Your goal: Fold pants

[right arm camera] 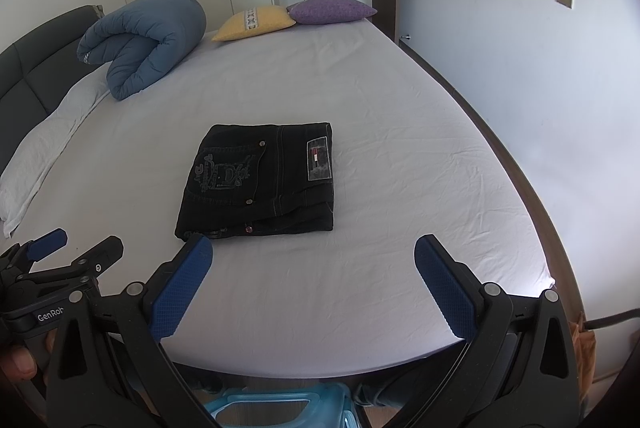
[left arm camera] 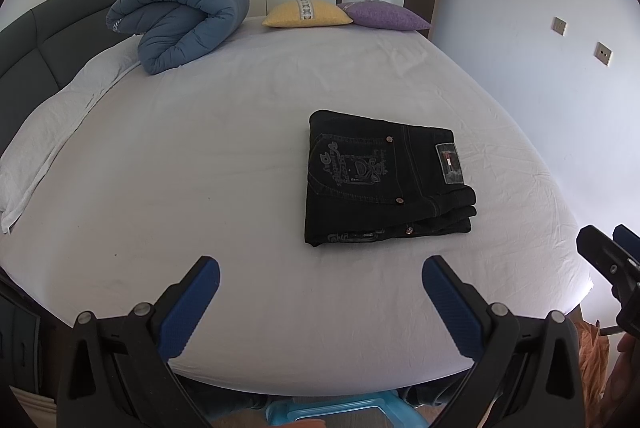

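A: Nearest the cameras, what do the grippers show?
B: Left gripper (left arm camera: 320, 278) spread wide, nothing held, over the white-sheeted bed's (left arm camera: 240, 148) near edge. Right gripper (right arm camera: 314, 260) likewise spread, nothing between its blue pads.

A: And the pants?
B: Black denim pants (left arm camera: 384, 180) folded into a compact rectangle, flat mid-bed, beyond both grippers.

A: Farther back?
B: Rolled blue quilted duvet (left arm camera: 184, 16), square yellow cushion (left arm camera: 306, 13), purple cushion (left arm camera: 386, 15) at the far edge.
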The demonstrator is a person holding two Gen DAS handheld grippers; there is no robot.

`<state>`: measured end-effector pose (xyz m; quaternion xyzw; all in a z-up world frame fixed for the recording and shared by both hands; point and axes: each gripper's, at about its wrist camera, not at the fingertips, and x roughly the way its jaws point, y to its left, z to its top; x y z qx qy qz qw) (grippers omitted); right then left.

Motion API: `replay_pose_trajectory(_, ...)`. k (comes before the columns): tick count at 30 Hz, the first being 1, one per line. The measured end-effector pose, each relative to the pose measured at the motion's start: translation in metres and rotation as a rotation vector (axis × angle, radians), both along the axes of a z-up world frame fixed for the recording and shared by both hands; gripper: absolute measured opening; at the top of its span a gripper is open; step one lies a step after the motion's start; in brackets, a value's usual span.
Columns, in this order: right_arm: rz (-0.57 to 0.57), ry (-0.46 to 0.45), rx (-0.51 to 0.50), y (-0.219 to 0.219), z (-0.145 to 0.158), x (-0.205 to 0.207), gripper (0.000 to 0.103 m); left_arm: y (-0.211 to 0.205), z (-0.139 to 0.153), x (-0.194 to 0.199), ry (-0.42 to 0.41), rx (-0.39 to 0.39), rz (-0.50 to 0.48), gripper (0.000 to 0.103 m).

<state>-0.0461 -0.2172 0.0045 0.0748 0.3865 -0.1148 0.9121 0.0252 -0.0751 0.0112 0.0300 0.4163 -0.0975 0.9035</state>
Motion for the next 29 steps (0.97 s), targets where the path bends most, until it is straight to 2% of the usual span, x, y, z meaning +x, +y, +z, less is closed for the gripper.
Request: replay_pose_trajectory(29,0.026,0.015,0.007,-0.0015,-0.0042,0.0062,0.103,0.0025,-0.0030,-0.0033,0.006,-0.006,-0.018,0.103)
